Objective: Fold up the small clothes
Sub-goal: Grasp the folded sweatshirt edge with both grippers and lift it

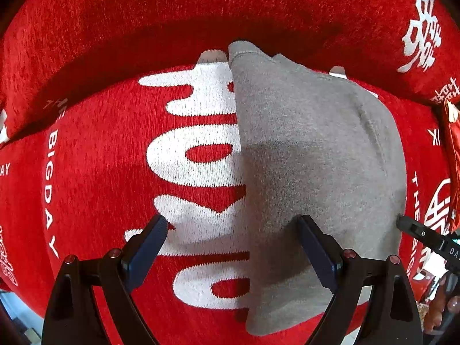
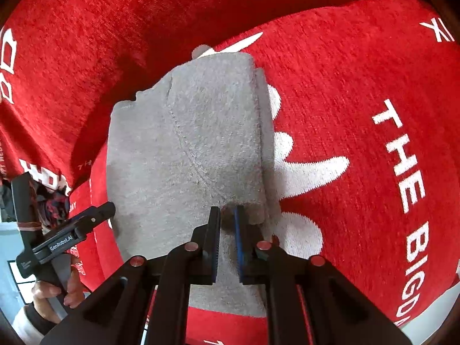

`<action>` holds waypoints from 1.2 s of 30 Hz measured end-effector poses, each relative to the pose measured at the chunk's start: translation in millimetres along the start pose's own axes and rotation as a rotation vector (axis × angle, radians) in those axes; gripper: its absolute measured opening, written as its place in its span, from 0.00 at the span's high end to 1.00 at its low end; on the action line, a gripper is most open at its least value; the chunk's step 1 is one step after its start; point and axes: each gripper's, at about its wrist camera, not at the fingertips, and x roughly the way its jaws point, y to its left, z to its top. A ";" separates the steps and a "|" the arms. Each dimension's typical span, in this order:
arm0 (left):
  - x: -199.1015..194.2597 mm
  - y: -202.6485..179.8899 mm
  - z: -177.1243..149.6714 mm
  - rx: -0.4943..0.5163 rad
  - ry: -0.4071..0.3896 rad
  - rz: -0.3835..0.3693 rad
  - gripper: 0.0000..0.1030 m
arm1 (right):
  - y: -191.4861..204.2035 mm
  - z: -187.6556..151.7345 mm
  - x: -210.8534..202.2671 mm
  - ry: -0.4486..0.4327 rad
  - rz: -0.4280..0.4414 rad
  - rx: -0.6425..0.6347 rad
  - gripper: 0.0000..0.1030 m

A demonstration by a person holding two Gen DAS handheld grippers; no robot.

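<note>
A small grey garment [image 1: 310, 155] lies folded on a red sofa seat with white lettering [image 1: 100, 172]. My left gripper [image 1: 231, 233] is open and empty above the garment's left edge, one finger over the cloth and one over the seat. In the right wrist view the grey garment [image 2: 187, 149] shows a folded flap along its right side. My right gripper [image 2: 227, 215] has its jaws a narrow gap apart at the near end of that flap, above the cloth; nothing is clearly pinched between them. The left gripper's finger shows in the right wrist view [image 2: 95, 215] by the garment's left edge.
The red sofa backrest [image 1: 201, 8] rises just behind the garment. A red bag or cloth [image 1: 452, 155] sits at the seat's right end. The seat's front edge drops to a pale floor [image 2: 17, 247]. A hand holds the left gripper [image 2: 54, 290].
</note>
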 end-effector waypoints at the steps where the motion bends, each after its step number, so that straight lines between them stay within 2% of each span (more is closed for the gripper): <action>1: 0.3 0.2 0.5 -0.005 0.002 -0.001 0.10 | 0.0 0.9 0.1 0.003 0.003 0.002 0.90; 5: -1.2 -1.4 1.5 -0.005 -0.009 0.005 0.09 | -1.0 1.9 -6.3 0.003 0.019 0.008 0.90; 6: -1.3 -1.5 2.0 -0.007 -0.008 0.004 0.00 | -1.5 2.3 -9.2 0.001 0.025 0.008 0.90; 9: -2.3 -0.3 4.0 -0.021 -0.012 -0.010 0.00 | -4.0 3.1 -17.3 -0.009 0.029 0.011 0.85; 11: -2.9 1.5 6.2 -0.035 -0.013 -0.036 0.00 | -6.9 3.8 -22.1 -0.018 0.033 0.013 0.70; 13: -2.9 3.5 8.7 -0.044 -0.009 -0.046 0.00 | -11.5 5.1 -27.0 -0.031 0.046 0.015 0.58; 20: 7.5 16.2 21.5 -0.093 0.042 -0.090 0.00 | -37.6 9.0 -28.8 -0.038 0.073 0.095 0.57; 22: 13.8 20.5 23.6 -0.106 0.068 -0.102 0.00 | -44.8 11.0 -26.5 -0.036 0.090 0.118 0.51; 24: 20.2 25.5 28.1 -0.123 0.095 -0.160 0.00 | -54.4 14.4 -22.5 -0.032 0.131 0.146 0.48; 27: 20.7 27.4 31.4 -0.133 0.077 -0.208 0.00 | -64.5 20.7 -16.3 -0.018 0.188 0.164 0.45; 30: 25.0 23.5 34.6 -0.114 0.076 -0.274 0.00 | -73.1 30.4 -6.3 0.000 0.252 0.177 0.44; 36: 46.5 -3.2 36.1 -0.029 0.121 -0.345 0.00 | -78.7 44.8 17.5 0.068 0.365 0.150 0.44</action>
